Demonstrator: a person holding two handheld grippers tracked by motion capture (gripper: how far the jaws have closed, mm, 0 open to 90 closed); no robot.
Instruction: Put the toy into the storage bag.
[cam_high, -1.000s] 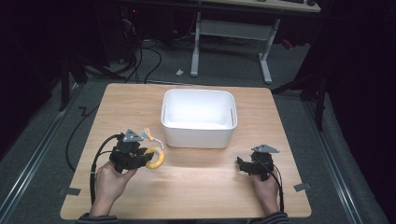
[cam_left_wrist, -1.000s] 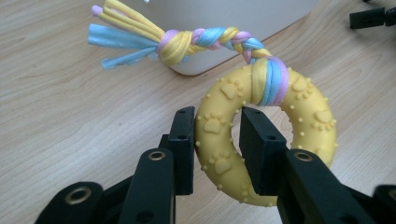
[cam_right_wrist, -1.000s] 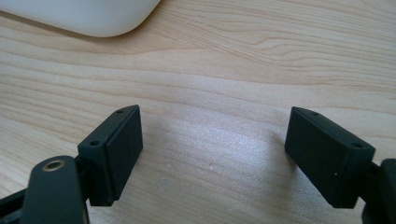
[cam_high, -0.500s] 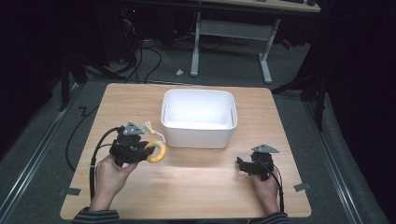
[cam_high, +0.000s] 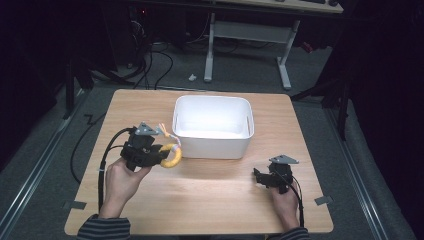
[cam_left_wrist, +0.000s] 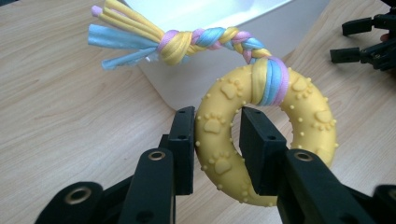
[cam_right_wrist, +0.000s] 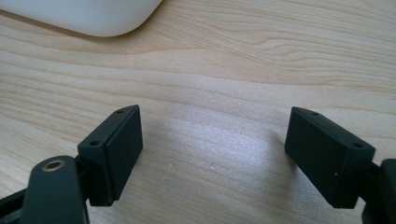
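Both hands come in with striped sleeve cuffs, dark and light bands. The left gripper (cam_high: 150, 152) is black, with a grey three-cornered plate on top and a black cable looping off its back. Its flat, block-shaped fingers (cam_left_wrist: 184, 140) carry small screw holes, with brass-ringed pivots behind. The right gripper (cam_high: 267, 178) is black too, with its own grey plate and a trailing cable.

Ring toy (cam_high: 172, 157) probably beside bin (cam_high: 212, 127)
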